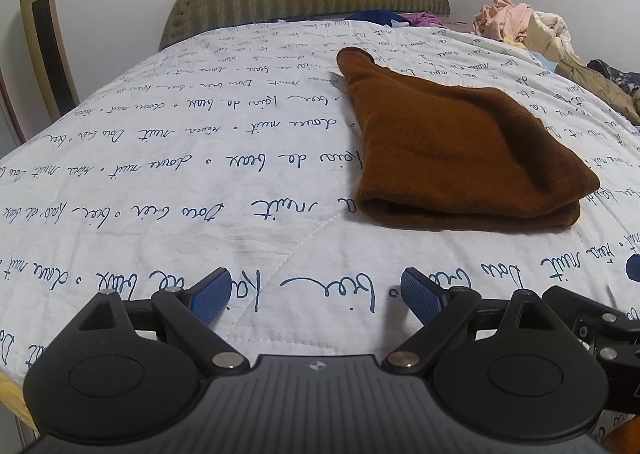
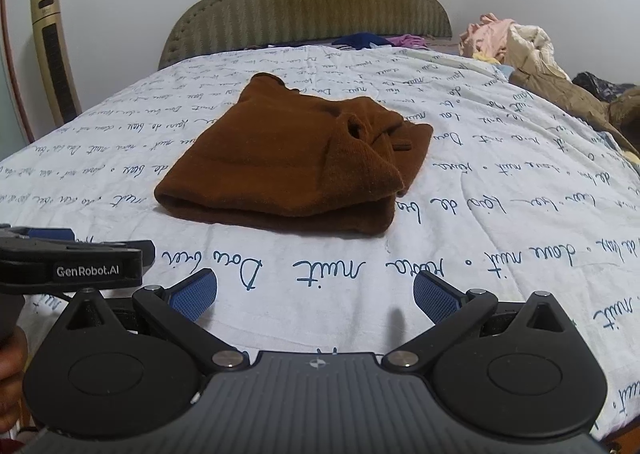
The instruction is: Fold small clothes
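A brown knit garment [image 1: 460, 150] lies folded on the white quilt with blue script [image 1: 200, 158]; in the right wrist view it [image 2: 288, 162] sits ahead, its folded edge toward me and a sleeve cuff on top at the right. My left gripper [image 1: 316, 290] is open and empty, low over the quilt, short of the garment and to its left. My right gripper [image 2: 316, 294] is open and empty, just in front of the garment's near edge. The left gripper's body [image 2: 68, 262] shows at the left of the right wrist view.
A padded headboard [image 2: 308, 6] stands at the far end. A heap of clothes [image 2: 516, 42] and a brown jacket [image 2: 580, 102] lie at the far right. Dark and purple clothes [image 2: 376, 40] lie by the headboard. A gold tower fan [image 2: 54, 54] stands left.
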`<state>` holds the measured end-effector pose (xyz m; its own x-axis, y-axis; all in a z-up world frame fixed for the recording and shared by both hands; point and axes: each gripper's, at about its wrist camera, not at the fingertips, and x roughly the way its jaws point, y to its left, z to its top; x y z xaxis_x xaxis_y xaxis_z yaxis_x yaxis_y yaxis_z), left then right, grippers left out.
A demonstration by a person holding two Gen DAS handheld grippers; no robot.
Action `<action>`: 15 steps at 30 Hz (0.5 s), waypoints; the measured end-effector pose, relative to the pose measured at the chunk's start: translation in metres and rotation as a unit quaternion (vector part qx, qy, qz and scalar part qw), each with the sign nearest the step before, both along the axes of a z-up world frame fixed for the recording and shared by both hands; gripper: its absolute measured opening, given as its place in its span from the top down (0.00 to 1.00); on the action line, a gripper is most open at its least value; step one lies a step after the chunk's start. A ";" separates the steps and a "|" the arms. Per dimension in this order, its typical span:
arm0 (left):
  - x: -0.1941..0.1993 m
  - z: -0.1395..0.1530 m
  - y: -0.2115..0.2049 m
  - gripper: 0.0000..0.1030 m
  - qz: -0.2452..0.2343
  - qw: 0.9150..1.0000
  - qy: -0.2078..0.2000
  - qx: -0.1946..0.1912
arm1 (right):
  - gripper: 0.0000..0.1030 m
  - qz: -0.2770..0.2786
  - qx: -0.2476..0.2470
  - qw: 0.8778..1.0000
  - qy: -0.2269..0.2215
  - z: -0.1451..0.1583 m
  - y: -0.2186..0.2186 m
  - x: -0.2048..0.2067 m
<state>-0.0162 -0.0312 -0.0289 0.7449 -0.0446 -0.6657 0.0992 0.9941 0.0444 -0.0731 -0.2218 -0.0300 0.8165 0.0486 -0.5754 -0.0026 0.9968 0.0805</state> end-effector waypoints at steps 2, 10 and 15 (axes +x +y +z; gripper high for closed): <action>0.000 0.000 0.000 0.10 0.001 1.000 0.001 0.002 | 0.00 -0.004 0.007 1.000 0.003 0.001 -0.001 0.000; -0.001 0.001 0.003 0.10 0.004 1.000 -0.002 0.008 | 0.00 -0.010 0.004 1.000 0.010 0.007 -0.001 0.004; 0.000 0.003 0.003 0.10 0.004 1.000 -0.005 0.018 | 0.00 -0.011 0.006 1.000 0.006 0.011 -0.002 0.006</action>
